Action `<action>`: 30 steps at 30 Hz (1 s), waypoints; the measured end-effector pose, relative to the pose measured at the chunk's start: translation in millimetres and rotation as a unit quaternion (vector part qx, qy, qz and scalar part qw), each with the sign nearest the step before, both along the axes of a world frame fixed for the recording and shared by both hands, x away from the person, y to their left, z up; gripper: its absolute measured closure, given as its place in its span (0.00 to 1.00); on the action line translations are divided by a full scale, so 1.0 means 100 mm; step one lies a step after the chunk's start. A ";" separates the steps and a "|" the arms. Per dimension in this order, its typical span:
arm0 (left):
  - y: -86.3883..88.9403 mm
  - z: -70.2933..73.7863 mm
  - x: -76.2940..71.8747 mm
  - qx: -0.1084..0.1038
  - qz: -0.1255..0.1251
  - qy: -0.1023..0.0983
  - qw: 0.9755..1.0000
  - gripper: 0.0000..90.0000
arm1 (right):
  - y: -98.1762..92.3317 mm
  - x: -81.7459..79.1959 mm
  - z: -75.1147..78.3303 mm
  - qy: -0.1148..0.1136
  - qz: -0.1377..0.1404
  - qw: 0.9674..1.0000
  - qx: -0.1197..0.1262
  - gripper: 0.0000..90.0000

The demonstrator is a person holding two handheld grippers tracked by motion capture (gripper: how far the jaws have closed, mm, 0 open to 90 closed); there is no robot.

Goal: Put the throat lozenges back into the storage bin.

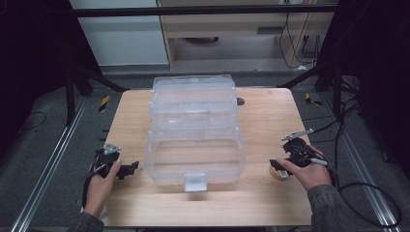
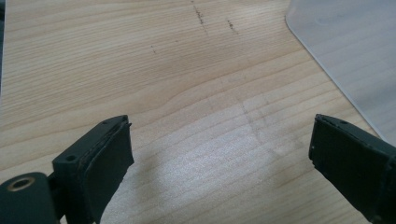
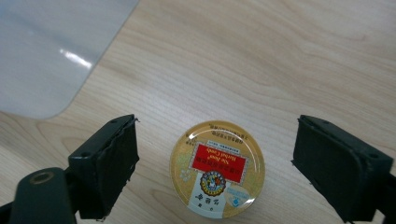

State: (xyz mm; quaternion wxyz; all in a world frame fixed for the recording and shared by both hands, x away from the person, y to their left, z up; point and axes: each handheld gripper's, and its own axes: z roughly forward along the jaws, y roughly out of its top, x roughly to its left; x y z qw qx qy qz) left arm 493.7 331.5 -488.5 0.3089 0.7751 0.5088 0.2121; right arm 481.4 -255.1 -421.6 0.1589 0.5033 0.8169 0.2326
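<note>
Right gripper (image 3: 217,161) jaws wide, straddling the round gold tin (image 3: 217,169) untouched, clear plastic box (image 1: 194,133) at ten o'clock, left gripper (image 2: 219,163) spread wide over bare table (image 2: 187,84).

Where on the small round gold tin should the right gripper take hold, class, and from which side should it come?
Grip the round gold tin across its side wall, coming straight down from above. It lies flat on the wooden table, lid up, so only the rim offers two opposite faces. The right gripper already hangs open over it, one jaw on each side, neither touching. The clear plastic box stands well clear.
</note>
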 end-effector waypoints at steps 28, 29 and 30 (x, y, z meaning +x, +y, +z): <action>-0.13 -0.14 0.03 0.013 -0.023 0.019 0.999 0.00 | 0.00 0.18 -0.46 0.101 0.004 0.994 -0.040 0.11; -0.13 -0.14 0.03 0.013 -0.023 0.020 0.999 0.00 | 0.00 0.18 -0.47 0.102 0.005 0.994 -0.042 0.11; -0.13 -0.14 0.03 0.013 -0.023 0.019 0.999 0.00 | -0.01 0.18 -0.47 0.101 0.006 0.994 -0.042 0.12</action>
